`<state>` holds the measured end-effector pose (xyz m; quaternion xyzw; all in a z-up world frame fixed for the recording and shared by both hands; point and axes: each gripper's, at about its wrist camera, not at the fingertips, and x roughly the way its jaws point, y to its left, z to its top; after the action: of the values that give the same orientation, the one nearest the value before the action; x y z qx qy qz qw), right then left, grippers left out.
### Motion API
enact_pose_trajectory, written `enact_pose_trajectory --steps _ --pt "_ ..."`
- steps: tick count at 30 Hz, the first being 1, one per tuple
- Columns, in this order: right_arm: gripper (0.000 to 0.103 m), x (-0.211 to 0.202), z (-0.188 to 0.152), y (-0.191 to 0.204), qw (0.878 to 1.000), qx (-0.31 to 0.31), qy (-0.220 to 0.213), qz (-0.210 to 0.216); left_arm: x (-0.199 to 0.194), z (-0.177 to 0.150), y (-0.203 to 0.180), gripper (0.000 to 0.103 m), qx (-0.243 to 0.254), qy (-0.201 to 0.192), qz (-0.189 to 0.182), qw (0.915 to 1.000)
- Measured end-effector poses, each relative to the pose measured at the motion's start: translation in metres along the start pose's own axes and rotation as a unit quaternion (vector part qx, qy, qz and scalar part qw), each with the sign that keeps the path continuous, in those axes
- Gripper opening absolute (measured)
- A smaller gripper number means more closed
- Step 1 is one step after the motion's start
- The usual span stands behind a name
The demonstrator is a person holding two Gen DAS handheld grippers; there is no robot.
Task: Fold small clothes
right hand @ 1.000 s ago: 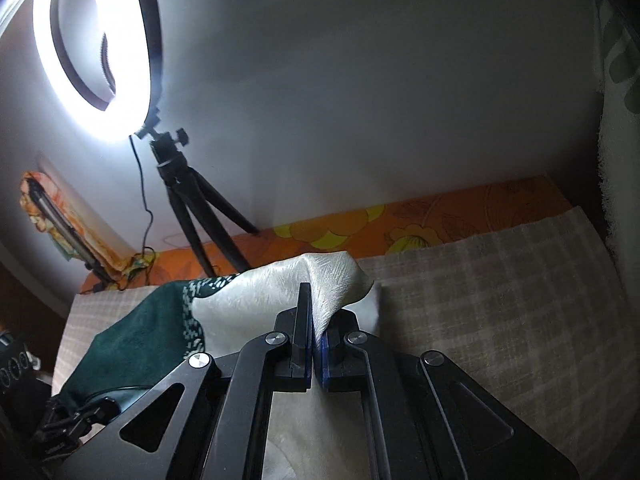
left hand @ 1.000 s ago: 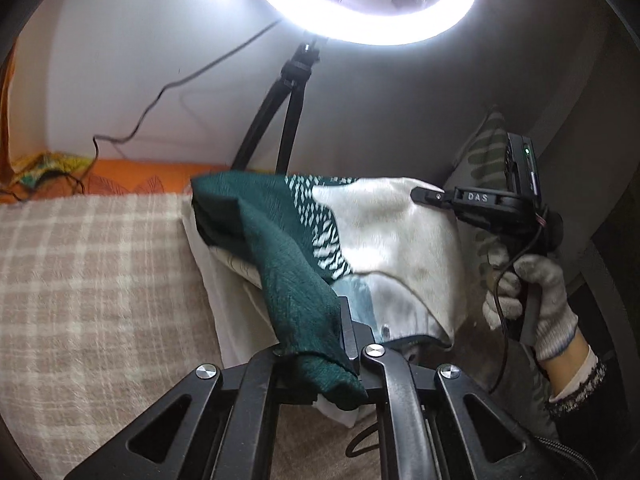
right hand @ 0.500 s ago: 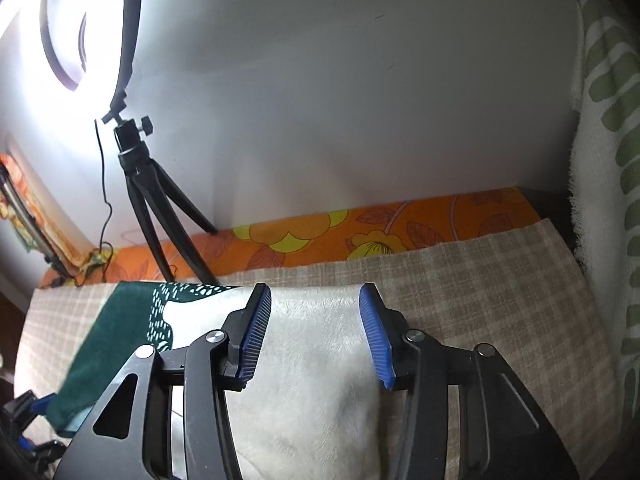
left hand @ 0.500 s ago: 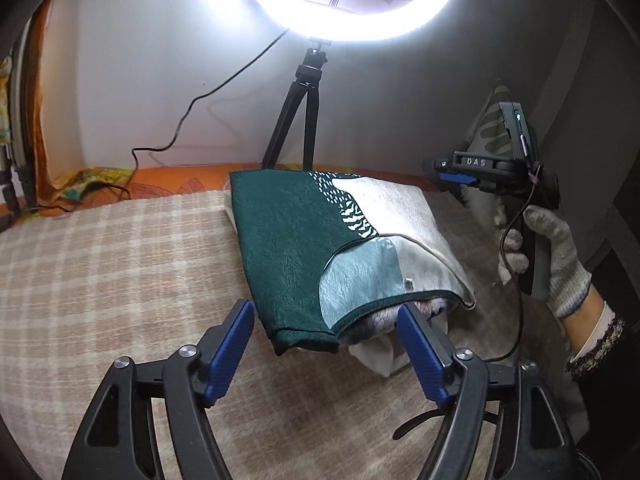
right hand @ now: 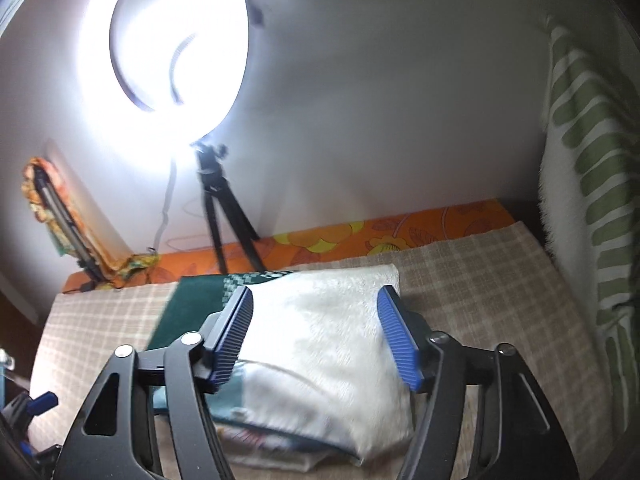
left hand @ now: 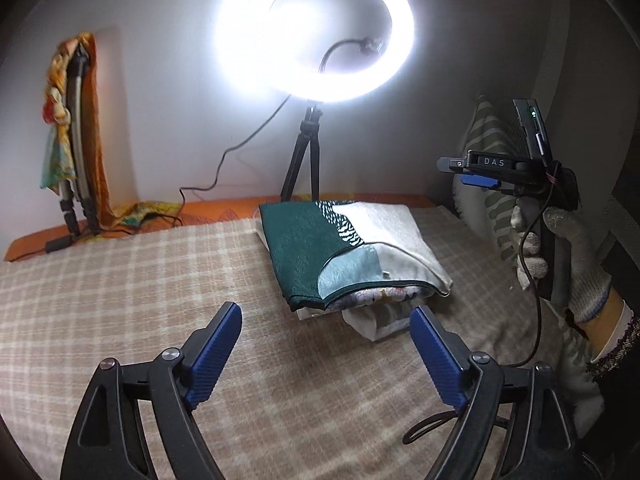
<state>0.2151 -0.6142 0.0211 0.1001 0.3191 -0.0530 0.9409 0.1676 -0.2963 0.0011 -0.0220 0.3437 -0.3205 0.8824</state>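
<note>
A folded green and cream cloth (left hand: pixel 352 252) lies flat on the checked beige blanket (left hand: pixel 132 292), on top of a patterned white cloth (left hand: pixel 376 316) that sticks out at its near edge. My left gripper (left hand: pixel 326 354) is open and empty, pulled back in front of the stack. My right gripper (right hand: pixel 316 336) is open and empty, held above the cream side of the cloth (right hand: pixel 332 340). The right gripper also shows in the left wrist view (left hand: pixel 480 172), held up in a gloved hand (left hand: pixel 560 264) to the right of the stack.
A lit ring light (left hand: pixel 316 32) on a black tripod (left hand: pixel 302 168) stands behind the stack. A cable (left hand: pixel 224 160) runs along the wall. A folded stand draped in orange cloth (left hand: pixel 72 132) leans at the back left. A white and green striped towel (right hand: pixel 588 184) hangs at the right.
Both grippers have let go of the cloth and opened. The cloth now lies folded flat on the stack. Both grippers have drawn back and up from it.
</note>
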Motion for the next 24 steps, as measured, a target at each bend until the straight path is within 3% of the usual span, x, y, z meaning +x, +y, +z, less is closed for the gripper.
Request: enact_pose_trajectory --steps 3,6,13,24 --pt "0.066 -0.033 0.002 0.014 1.0 -0.006 -0.013 0.004 -0.029 -0.001 -0.005 0.091 0.003 -0.019 0.003 0.9998" --pt "0.076 -0.068 0.001 0.027 0.999 -0.009 -0.028 0.014 -0.052 -0.006 -0.009 0.094 0.007 -0.03 0.007 0.9995" --pt "0.077 -0.134 -0.016 0.05 0.998 -0.013 -0.051 0.028 -0.1 -0.027 -0.013 0.098 0.01 -0.041 0.011 0.9991" --pt "0.078 -0.198 -0.092 0.09 0.998 -0.034 -0.055 0.01 -0.157 -0.069 -0.015 0.103 0.011 -0.053 0.013 0.9985"
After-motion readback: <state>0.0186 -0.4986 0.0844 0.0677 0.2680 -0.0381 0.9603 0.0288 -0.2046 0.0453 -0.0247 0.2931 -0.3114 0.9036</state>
